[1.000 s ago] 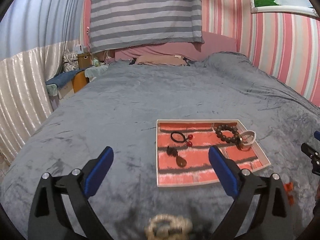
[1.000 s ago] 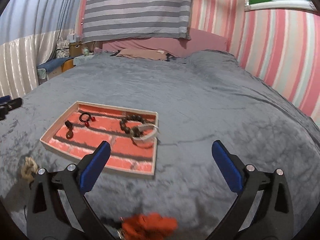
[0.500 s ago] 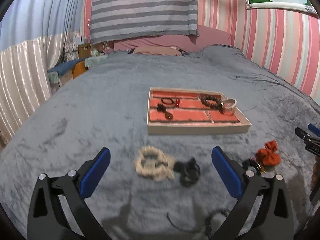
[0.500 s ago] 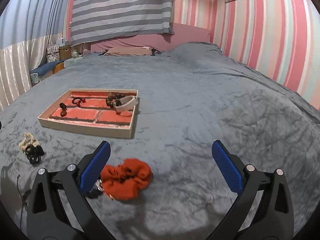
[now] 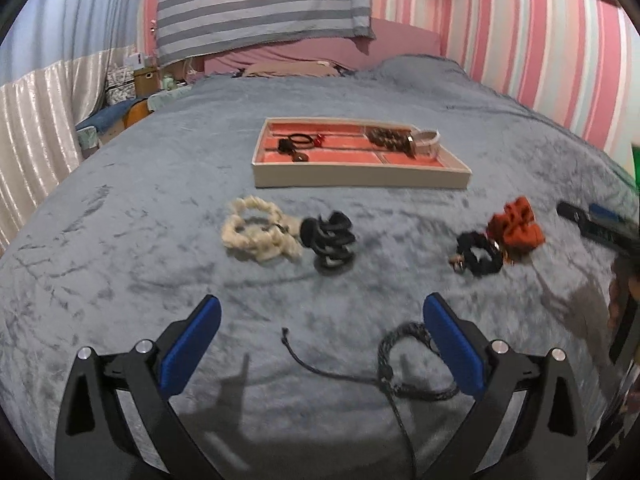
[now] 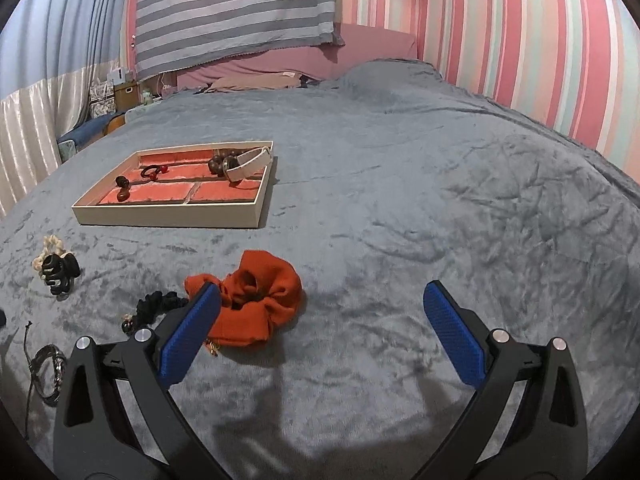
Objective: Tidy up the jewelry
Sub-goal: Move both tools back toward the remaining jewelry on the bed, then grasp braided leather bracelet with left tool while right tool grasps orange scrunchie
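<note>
While both grippers gape wide and empty, hair ties lie on the blanket [image 5: 120, 184].
Right gripper [image 6: 320, 328] hovers beside the orange scrunchie [image 6: 256, 300]; left gripper [image 5: 320, 340] over the cord bracelet [image 5: 400, 364].

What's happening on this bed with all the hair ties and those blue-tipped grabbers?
A person is sorting accessories into a tray on the grey blanket. Both tongs are open and hold nothing: the left tongs hover over a dark cord bracelet, the right tongs near an orange scrunchie. A beaded bracelet and white band already lie in the tray; a cream scrunchie and black claw clip wait outside.
</note>
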Tool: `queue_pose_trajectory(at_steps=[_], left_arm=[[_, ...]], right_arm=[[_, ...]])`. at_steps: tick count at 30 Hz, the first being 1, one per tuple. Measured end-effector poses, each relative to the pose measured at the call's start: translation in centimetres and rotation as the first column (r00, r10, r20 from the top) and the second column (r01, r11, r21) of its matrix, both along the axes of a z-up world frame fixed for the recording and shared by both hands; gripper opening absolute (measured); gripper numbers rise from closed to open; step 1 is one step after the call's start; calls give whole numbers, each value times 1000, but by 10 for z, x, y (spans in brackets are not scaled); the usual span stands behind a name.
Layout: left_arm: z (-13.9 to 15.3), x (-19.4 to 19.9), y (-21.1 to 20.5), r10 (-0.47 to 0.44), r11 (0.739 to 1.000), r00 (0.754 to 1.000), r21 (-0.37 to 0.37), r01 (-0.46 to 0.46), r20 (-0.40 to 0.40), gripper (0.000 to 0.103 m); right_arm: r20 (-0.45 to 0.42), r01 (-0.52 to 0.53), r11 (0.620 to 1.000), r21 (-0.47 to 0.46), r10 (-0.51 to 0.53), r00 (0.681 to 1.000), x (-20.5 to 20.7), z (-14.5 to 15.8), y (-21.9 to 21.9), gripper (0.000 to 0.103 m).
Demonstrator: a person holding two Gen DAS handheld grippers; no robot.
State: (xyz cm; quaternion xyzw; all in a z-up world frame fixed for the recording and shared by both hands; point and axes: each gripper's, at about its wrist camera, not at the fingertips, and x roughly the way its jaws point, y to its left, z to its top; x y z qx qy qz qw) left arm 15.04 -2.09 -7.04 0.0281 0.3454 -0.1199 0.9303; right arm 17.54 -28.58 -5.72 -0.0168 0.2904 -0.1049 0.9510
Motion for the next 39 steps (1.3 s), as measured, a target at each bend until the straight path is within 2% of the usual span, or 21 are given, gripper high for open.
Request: queue_pose_trajectory(at_steps=[9,13,15,16,21,24,25,29,32,39], left_arm=[[-25,3,-13,-51,999,996,1,52,-71,98],[-33,3,-21,-87,996,992,14,89,-94,97],[-41,5,-28,-111,993,986,29,115,-122,84],[-44,7,-30,-118,992,983,35,124,-140,72],[-47,12,-34,-124,991,982,40,131,-143,56],[-48,17,-32,-121,992,982,28,127,-146,34],[-48,19,-31,-125,992,981,16,129,-150,30],[-47,20,-27,-131,991,980,-8,132,-151,12],[-46,20,-28,-139,990,979,-10,139,-147,9],[-40,20,-23,-139,990,982,-41,135,-125,7]], right_arm=[[-98,1,1000,14,1,995,29,-32,-3,96],[-152,-8,1000,28,12,988,40,-46,-2,91],[-177,-10,999,32,16,984,44,-52,-1,89],[-189,-13,999,38,20,982,46,-55,-1,85],[-211,-28,997,68,42,977,50,-61,-1,61],[-223,-41,994,97,62,973,52,-64,-2,44],[-226,-43,994,98,64,972,52,-65,-1,37],[-202,-32,993,115,55,978,51,-63,-2,20],[-180,-20,990,138,45,983,48,-59,-8,15],[-110,5,985,172,15,994,39,-45,-20,14]])
